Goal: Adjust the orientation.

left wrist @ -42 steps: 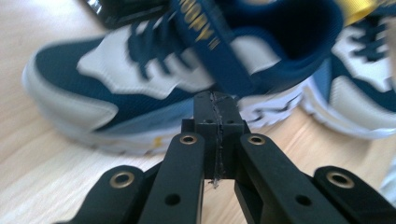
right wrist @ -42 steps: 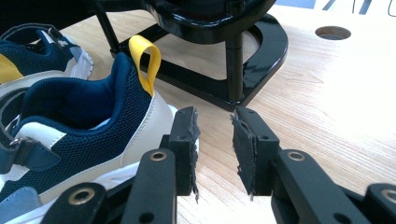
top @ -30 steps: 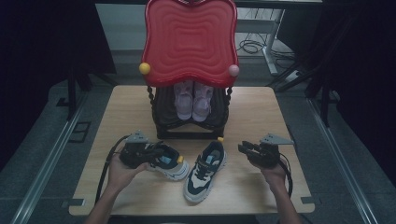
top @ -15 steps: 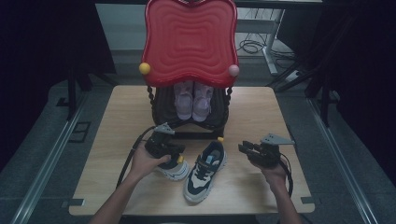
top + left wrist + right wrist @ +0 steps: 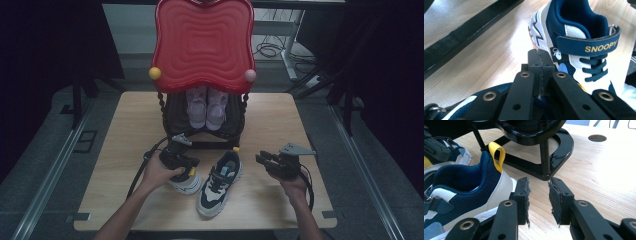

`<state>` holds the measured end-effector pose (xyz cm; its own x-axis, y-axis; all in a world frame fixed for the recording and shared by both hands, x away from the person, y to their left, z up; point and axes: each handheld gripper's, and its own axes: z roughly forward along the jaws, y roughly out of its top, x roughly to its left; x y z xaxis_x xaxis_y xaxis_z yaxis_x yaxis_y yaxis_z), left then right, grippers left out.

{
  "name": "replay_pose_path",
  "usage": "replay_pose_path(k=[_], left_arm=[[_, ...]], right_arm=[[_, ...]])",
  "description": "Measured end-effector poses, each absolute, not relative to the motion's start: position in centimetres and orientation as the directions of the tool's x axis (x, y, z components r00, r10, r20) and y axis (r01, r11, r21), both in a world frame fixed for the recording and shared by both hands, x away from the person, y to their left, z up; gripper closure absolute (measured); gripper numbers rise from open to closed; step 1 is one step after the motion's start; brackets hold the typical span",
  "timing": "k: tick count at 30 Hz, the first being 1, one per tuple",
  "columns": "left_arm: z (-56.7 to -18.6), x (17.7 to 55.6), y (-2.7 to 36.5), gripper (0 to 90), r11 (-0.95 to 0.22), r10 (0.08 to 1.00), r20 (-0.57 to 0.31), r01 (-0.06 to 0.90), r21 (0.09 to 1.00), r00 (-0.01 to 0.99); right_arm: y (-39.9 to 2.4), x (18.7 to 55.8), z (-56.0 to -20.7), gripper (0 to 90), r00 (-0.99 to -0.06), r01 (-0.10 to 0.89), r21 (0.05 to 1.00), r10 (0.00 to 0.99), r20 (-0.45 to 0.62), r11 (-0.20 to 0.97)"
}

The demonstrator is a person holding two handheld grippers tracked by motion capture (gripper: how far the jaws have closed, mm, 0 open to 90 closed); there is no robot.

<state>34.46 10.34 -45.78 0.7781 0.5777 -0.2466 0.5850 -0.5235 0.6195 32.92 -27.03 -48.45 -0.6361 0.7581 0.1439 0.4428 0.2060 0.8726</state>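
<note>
Two navy, white and cream child's sneakers lie on the wooden table. The near-left sneaker sits under my left gripper, whose jaws are pressed together above its navy upper; I see nothing held between them. Past the left gripper stands the second sneaker, with a "SNOOPY" strap. My right gripper hovers right of that sneaker, its pads apart with nothing between them. In the right gripper view the right gripper is beside the sneaker's heel and yellow pull loop.
A black shoe stand with a red wavy top occupies the table's far middle and holds a pink pair. Its black base lies just beyond the right gripper. A round hole is cut in the tabletop.
My left hand and gripper have moved right, from left of the near-left sneaker to over it. The right gripper and both sneakers have stayed put.
</note>
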Motion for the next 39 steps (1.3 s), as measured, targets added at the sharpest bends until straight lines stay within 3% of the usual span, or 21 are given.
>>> replay_pose_path(k=[22,39], left_arm=[[-45.6,28.1,14.1,90.0,-0.562,0.53,-0.261,0.565,0.604,0.807],[-44.5,25.1,16.5,89.8,-0.609,0.566,-0.158,0.539,0.581,0.809]], right_arm=[[-27.2,32.9,-48.3,68.4,-0.633,0.439,0.875,0.761,0.143,0.201],[-27.1,33.0,-48.5,68.3,-0.632,0.444,0.872,0.762,0.142,0.205]])
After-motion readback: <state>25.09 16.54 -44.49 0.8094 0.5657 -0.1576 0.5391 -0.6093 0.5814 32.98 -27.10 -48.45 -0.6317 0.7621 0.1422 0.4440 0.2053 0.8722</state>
